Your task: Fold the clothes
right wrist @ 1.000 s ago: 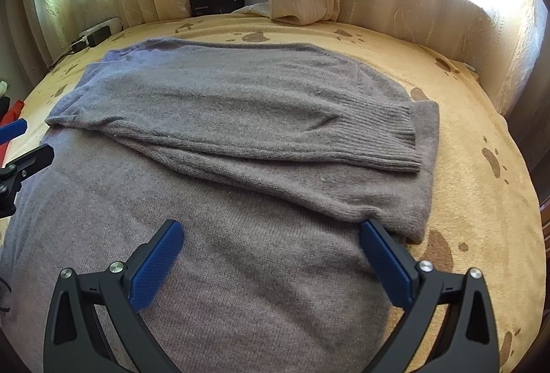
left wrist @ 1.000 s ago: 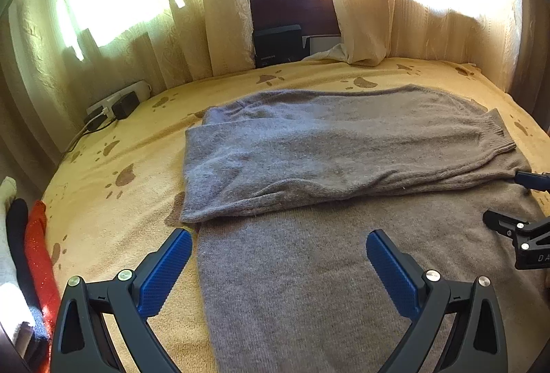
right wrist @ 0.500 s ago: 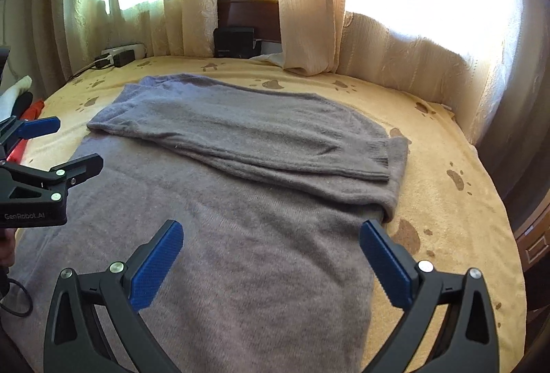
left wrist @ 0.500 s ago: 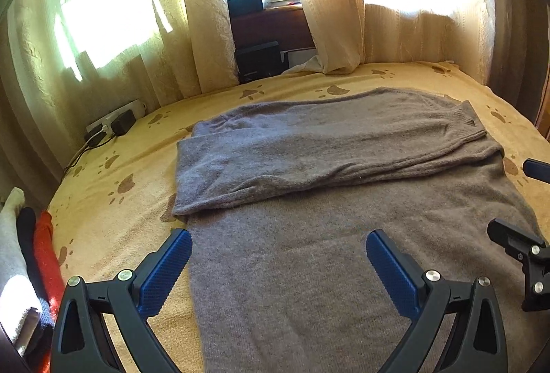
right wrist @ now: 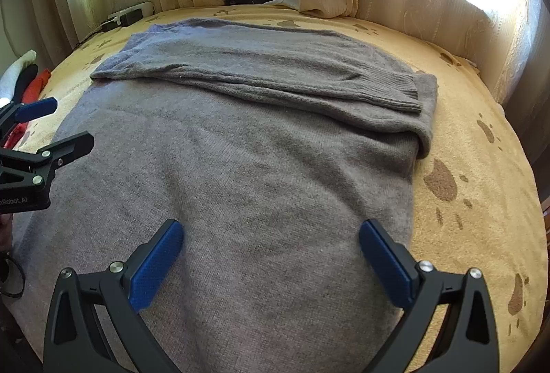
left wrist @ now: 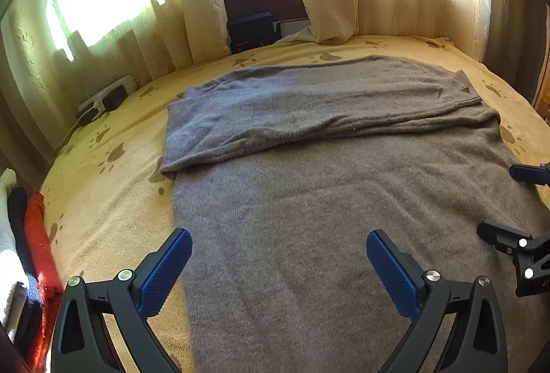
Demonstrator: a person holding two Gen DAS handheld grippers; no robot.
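Two grippers are hovering above one grey knitted sweater (left wrist: 309, 218), which is lying flat on the yellow paw-print bedspread (left wrist: 103, 201).

At the far left edge, a small stack of white, black and red folded garments (left wrist: 31, 235) is sitting beside the bed.

The left gripper (left wrist: 278, 264) is hanging over the sweater's left side, blue pads (left wrist: 165, 270) spread wide, holding nothing.

Centre: both sleeves (right wrist: 275, 77) are lying folded across the far part of the body, the ribbed cuff (right wrist: 402, 91) resting near the right edge.

The right gripper (right wrist: 271, 256) is hanging over the near right part of the sweater, jaws likewise wide apart and empty.

Progress, as a judgement: the sleeve fold is looking done; the body fold is not yet started. The near hem is lying outside both views, so remaining work is probably gripping the near edge at both sides and carrying it over the sleeves.
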